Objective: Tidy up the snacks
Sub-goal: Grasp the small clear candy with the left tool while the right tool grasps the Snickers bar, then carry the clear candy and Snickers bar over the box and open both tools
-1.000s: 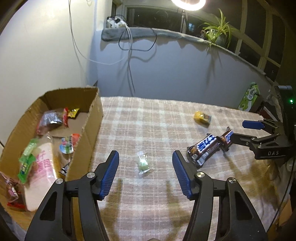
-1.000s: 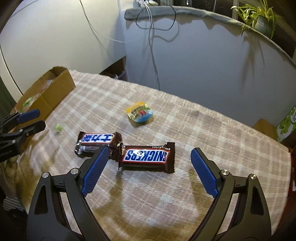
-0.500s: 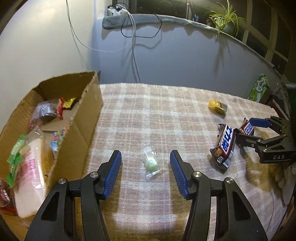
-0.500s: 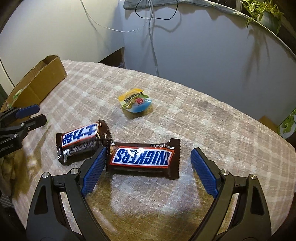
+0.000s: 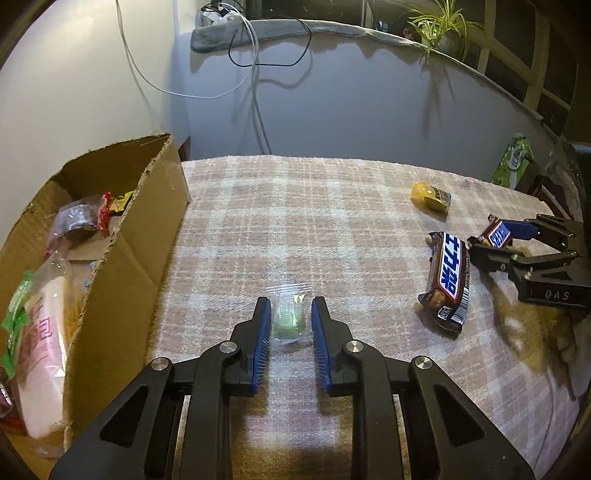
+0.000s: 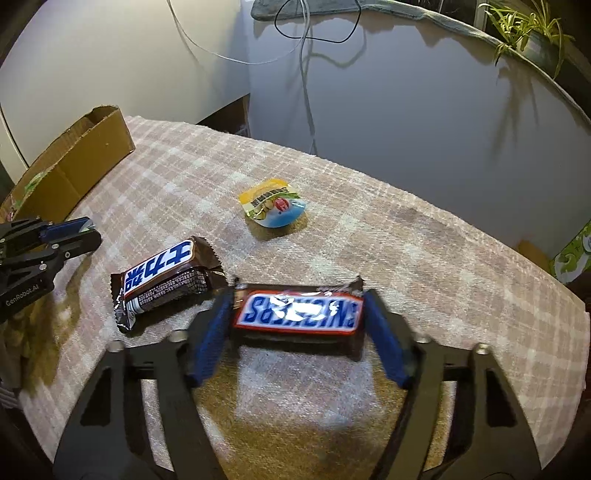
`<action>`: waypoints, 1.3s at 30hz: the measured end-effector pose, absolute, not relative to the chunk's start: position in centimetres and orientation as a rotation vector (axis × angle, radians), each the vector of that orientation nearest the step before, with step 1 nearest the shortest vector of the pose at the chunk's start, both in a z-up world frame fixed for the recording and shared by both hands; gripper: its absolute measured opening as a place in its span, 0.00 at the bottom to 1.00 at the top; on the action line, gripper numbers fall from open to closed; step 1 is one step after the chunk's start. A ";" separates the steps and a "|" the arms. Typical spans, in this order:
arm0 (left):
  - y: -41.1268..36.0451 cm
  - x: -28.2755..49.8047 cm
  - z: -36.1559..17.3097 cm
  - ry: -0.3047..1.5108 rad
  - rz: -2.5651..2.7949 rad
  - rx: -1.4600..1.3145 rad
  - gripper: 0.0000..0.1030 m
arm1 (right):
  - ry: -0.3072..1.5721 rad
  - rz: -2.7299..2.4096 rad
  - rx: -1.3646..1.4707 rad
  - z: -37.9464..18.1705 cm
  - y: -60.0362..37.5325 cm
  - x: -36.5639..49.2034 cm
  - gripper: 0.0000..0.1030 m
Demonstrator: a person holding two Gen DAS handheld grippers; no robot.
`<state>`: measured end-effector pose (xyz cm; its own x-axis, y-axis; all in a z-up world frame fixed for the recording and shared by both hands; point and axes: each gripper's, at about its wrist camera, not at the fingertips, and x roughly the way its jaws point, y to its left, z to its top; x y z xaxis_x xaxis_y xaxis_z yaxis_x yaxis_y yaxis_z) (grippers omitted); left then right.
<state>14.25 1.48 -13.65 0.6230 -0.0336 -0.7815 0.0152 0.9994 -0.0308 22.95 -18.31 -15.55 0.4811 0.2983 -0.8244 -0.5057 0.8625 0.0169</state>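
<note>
My left gripper (image 5: 290,314) has its blue pads closed on a small clear-wrapped green candy (image 5: 291,316) lying on the checked tablecloth. My right gripper (image 6: 297,314) has closed on the ends of a Snickers bar (image 6: 300,309); it also shows at the right of the left wrist view (image 5: 498,236). A second Snickers bar (image 6: 162,275) lies loose just left of it. A yellow snack packet (image 6: 273,203) lies further back. The cardboard box (image 5: 122,251) at the left holds several snacks.
The table's round edge (image 6: 569,332) falls away on the right. A green box (image 5: 515,158) stands beyond the far edge. Cables (image 5: 255,74) hang down the wall behind. A potted plant (image 5: 443,22) sits on the sill.
Both grippers moved forward and closed: the left around the green candy, the right around the Snickers bar. The second bar was nudged and turned.
</note>
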 end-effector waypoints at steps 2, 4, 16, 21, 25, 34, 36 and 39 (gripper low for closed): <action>1.5 14.2 -13.6 0.897 -0.028 -0.024 0.20 | 0.951 0.499 -0.232 -15.5 -18.5 22.9 0.61; 1.5 14.1 -13.5 0.894 -0.029 -0.023 0.20 | 0.950 0.500 -0.223 -15.5 -18.6 22.8 0.60; 1.7 12.4 -12.0 0.855 -0.044 -0.036 0.19 | 0.929 0.489 -0.177 -14.1 -19.8 21.6 0.59; 1.6 11.5 -10.7 0.824 -0.053 -0.044 0.19 | 0.903 0.486 -0.168 -12.7 -20.0 20.5 0.59; 1.5 10.7 -9.5 0.796 -0.057 -0.045 0.19 | 0.878 0.494 -0.169 -11.2 -19.7 19.5 0.59; 2.6 8.7 -7.3 0.740 -0.052 -0.060 0.19 | 0.816 0.547 -0.185 -8.1 -16.6 17.2 0.59; 3.1 8.2 -6.8 0.729 -0.047 -0.063 0.19 | 0.806 0.562 -0.188 -7.6 -15.8 16.8 0.59; 3.9 7.6 -6.3 0.714 -0.036 -0.070 0.19 | 0.793 0.591 -0.197 -7.0 -14.0 16.4 0.59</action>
<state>7.62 3.94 -6.30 0.7554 -0.0566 -0.6529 0.0087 0.9970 -0.0763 16.35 -14.00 -7.02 0.5507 0.4239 -0.7191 -0.5677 0.8217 0.0497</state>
